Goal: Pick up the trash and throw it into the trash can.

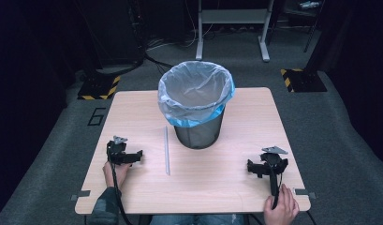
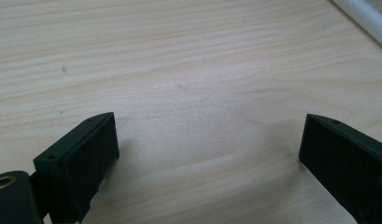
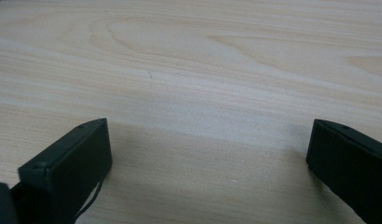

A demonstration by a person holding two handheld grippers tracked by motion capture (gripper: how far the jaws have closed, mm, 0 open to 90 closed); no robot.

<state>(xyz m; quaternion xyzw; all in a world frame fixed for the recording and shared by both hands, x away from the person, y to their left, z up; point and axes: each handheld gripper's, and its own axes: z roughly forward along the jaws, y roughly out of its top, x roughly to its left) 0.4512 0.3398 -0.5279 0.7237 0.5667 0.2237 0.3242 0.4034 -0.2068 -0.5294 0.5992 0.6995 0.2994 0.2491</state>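
We take the bin (image 1: 197, 105) as our landmark: a dark mesh waste bin lined with a pale plastic bag whose edge is folded down over the rim, standing at the middle of the wooden surface (image 1: 236, 183), toward its far side. Just beside the bin's base, on its left and reaching toward us, lies a thin pale rod (image 1: 166, 150), flat on the wood and pointing roughly from the bin toward the near edge.

Our left tool (image 1: 133, 157) rests low on the surface to the near left of the bin, with the rod between it and the bin. Its jaws stand wide apart with bare wood between them, and in the left gripper view a stretch of the rod (image 2: 364, 21) crosses the top right corner, still apart from the jaws. We judge that this tool is spread and aimed that way because the rod is the thing to be picked up, and a wide gap suits a thin piece lying flat.

Our right tool (image 1: 259, 168) sits to the near right of the bin, well apart from the rod, jaws likewise spread over bare wood and holding nothing. It seems parked there to leave the bin's mouth free.
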